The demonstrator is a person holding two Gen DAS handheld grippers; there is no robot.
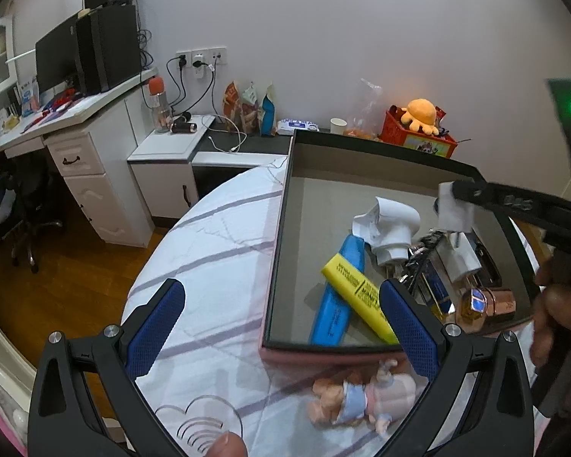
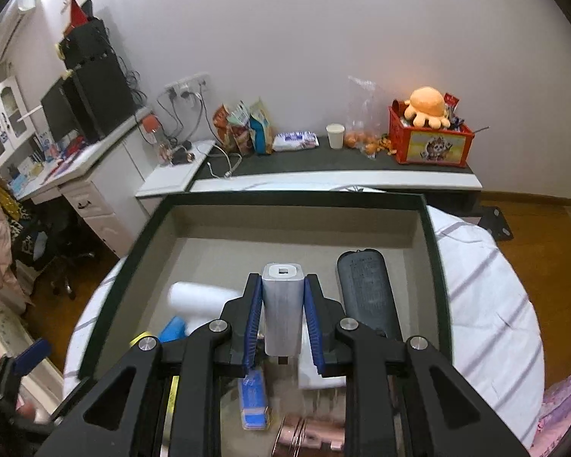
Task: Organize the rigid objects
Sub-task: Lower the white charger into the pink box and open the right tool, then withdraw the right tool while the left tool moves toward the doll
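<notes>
An open box with a dark rim (image 1: pixel 278 236) (image 2: pixel 285 198) lies on the striped bed. Inside are a yellow highlighter (image 1: pixel 356 293), a blue highlighter (image 1: pixel 335 304), a white plug adapter (image 1: pixel 396 228), a copper-coloured bottle (image 1: pixel 489 304) and a black remote (image 2: pixel 367 293). My right gripper (image 2: pixel 282 280) (image 1: pixel 460 194) hangs over the box, shut on a silver power bank (image 2: pixel 281 308). My left gripper (image 1: pixel 281 293) is open and holds nothing, at the box's near left corner. A small doll (image 1: pixel 361 400) lies on the sheet between its fingers, outside the box.
A dark ledge (image 2: pixel 323 167) behind the bed carries snack bags (image 2: pixel 243 129), a paper cup (image 2: pixel 335 136) and a red box with an orange plush (image 2: pixel 428 108). A white desk with a monitor (image 1: pixel 57 61) stands at left. Wood floor (image 1: pixel 76 266) surrounds the bed. A hand (image 1: pixel 555 316) grips the right tool.
</notes>
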